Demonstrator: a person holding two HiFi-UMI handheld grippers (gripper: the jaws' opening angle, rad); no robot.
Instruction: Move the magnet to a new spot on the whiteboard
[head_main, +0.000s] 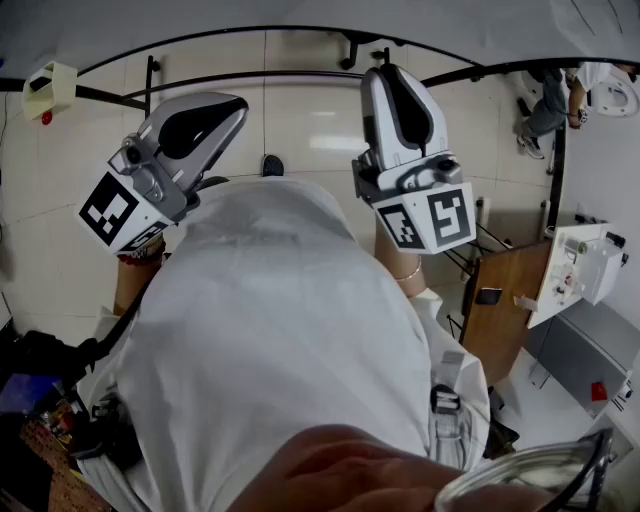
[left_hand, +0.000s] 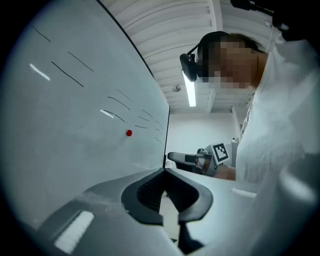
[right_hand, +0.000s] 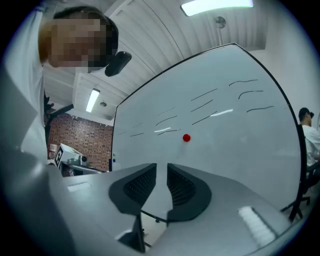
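A small round red magnet (left_hand: 129, 133) sticks to the whiteboard (left_hand: 75, 125), below several thin black pen strokes. In the right gripper view the magnet (right_hand: 186, 137) sits ahead of and slightly right of my right gripper (right_hand: 161, 167), well clear of it. The right jaws stand a narrow gap apart with nothing between them. My left gripper (left_hand: 164, 172) has its pad tips together and holds nothing; the magnet is up and to its left. In the head view both grippers are raised in front of a white shirt, left gripper (head_main: 232, 106) and right gripper (head_main: 392, 78).
The whiteboard (right_hand: 225, 140) has a dark frame. A brown desk (head_main: 505, 300) and a white box-like device (head_main: 585, 265) stand at the right. Another person (head_main: 550, 95) is at the far right. A brick wall (right_hand: 80, 137) lies beyond the board's left edge.
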